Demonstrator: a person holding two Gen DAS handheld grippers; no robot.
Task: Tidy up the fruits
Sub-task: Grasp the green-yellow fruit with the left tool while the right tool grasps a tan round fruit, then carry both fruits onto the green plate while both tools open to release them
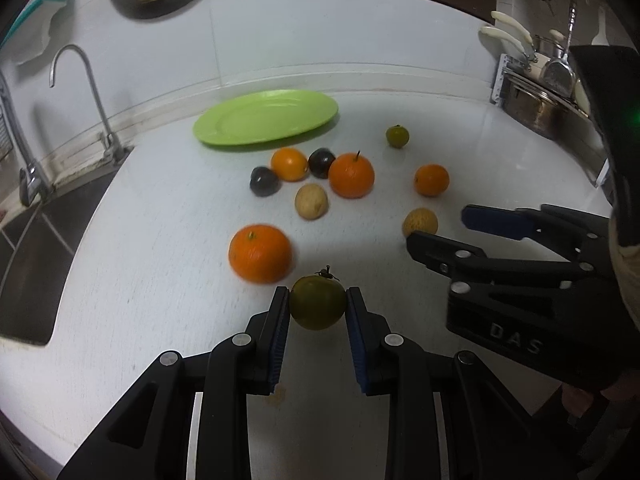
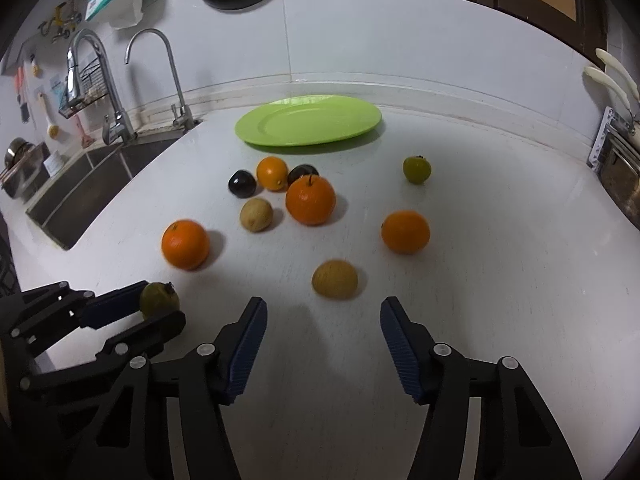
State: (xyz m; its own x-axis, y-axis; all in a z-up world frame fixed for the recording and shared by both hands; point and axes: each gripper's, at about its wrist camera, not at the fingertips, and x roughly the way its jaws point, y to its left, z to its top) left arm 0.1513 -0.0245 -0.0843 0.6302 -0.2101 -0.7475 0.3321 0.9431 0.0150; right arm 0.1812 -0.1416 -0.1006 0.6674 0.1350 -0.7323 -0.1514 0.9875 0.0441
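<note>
My left gripper (image 1: 318, 306) is shut on a green fruit (image 1: 317, 302) with a dark stem, near the counter's front; it also shows in the right wrist view (image 2: 158, 300). My right gripper (image 2: 323, 312) is open and empty, just short of a tan round fruit (image 2: 335, 279). Several oranges (image 2: 185, 244) (image 2: 310, 200) (image 2: 405, 231), two dark plums (image 2: 242, 184), another tan fruit (image 2: 256, 214) and a second green fruit (image 2: 416, 169) lie loose on the white counter. A green plate (image 2: 308, 120) sits empty at the back.
A sink (image 2: 84, 196) with two taps lies at the left. A dish rack (image 1: 536, 100) with pots and utensils stands at the right. The tiled wall (image 2: 400, 40) closes the back.
</note>
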